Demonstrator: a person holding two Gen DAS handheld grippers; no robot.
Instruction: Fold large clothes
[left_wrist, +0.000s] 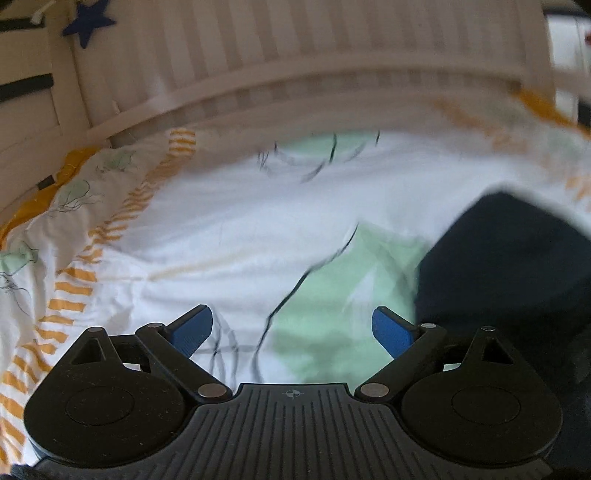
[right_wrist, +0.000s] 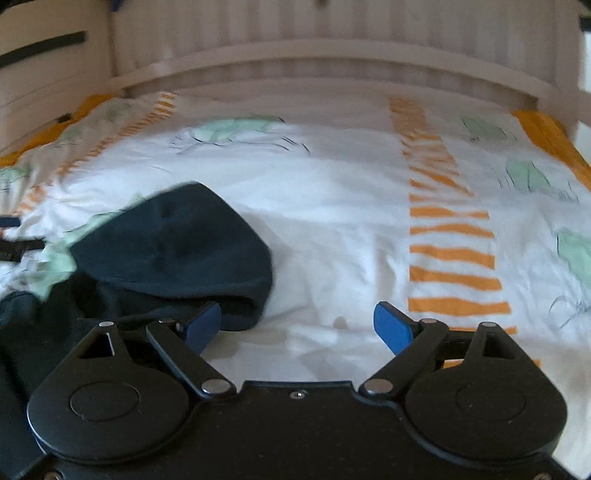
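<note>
A dark navy garment (right_wrist: 173, 247) lies crumpled on the bed's white duvet (right_wrist: 332, 192), at the left of the right wrist view. The same dark navy garment (left_wrist: 506, 258) fills the right side of the left wrist view. My right gripper (right_wrist: 297, 325) is open above the duvet, nothing between its blue pads; its left pad (right_wrist: 203, 326) sits just in front of the garment's edge. My left gripper (left_wrist: 291, 332) is open too, over a green print on the duvet, with the garment just right of its right pad (left_wrist: 391, 334).
The duvet (left_wrist: 221, 229) has orange striped bands (right_wrist: 450, 251) and green drawings. A white slatted headboard (right_wrist: 332, 48) closes the far side. A dark blue star (left_wrist: 88, 20) hangs at the top left of the left wrist view. A white cabinet (left_wrist: 26, 99) stands left.
</note>
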